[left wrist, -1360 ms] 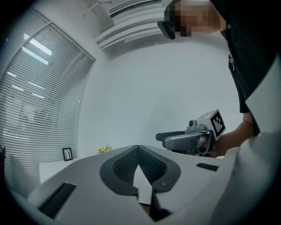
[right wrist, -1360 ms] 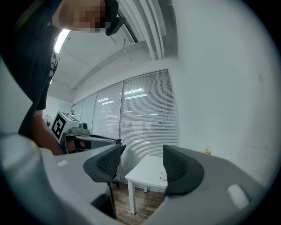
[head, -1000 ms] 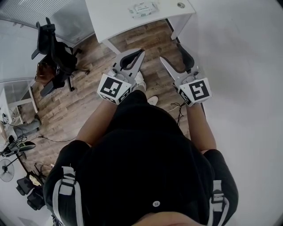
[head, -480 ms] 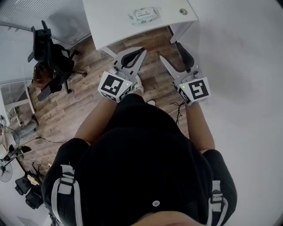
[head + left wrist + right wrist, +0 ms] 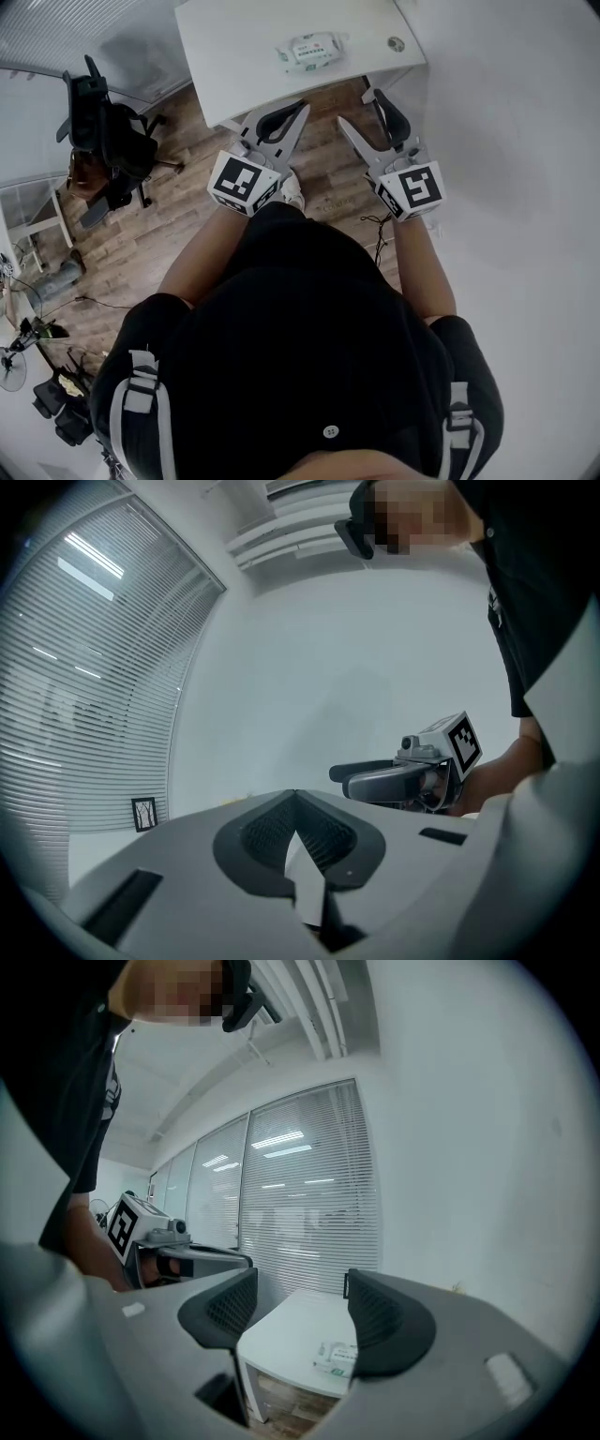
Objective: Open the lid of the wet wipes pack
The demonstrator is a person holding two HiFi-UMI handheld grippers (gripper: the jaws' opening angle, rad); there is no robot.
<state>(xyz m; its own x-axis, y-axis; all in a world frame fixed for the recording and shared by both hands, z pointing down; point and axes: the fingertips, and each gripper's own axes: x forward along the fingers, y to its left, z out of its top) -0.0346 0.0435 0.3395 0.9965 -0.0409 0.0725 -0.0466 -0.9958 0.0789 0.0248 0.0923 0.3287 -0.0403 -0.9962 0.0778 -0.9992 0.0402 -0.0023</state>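
Observation:
The wet wipes pack (image 5: 309, 49) is white with a green label and lies flat on the white table (image 5: 234, 66), lid down as far as I can tell. My left gripper (image 5: 301, 106) hangs over the floor just short of the table's near edge, jaws shut and empty. My right gripper (image 5: 360, 107) is beside it at the same distance, jaws open with nothing between them. In the right gripper view the pack (image 5: 336, 1358) shows on the table (image 5: 281, 1335) beyond the right gripper (image 5: 300, 1302). The left gripper view faces a bare wall, past the left gripper (image 5: 296, 797).
A small round object (image 5: 396, 43) sits near the table's right corner. A black office chair (image 5: 108, 131) stands on the wooden floor (image 5: 159, 225) to the left. A white wall (image 5: 506, 141) runs along the right. Cables and a fan (image 5: 19, 356) lie at lower left.
The table and the pack have come farther into the head view, nearer to both grippers. The jaws stand as before.

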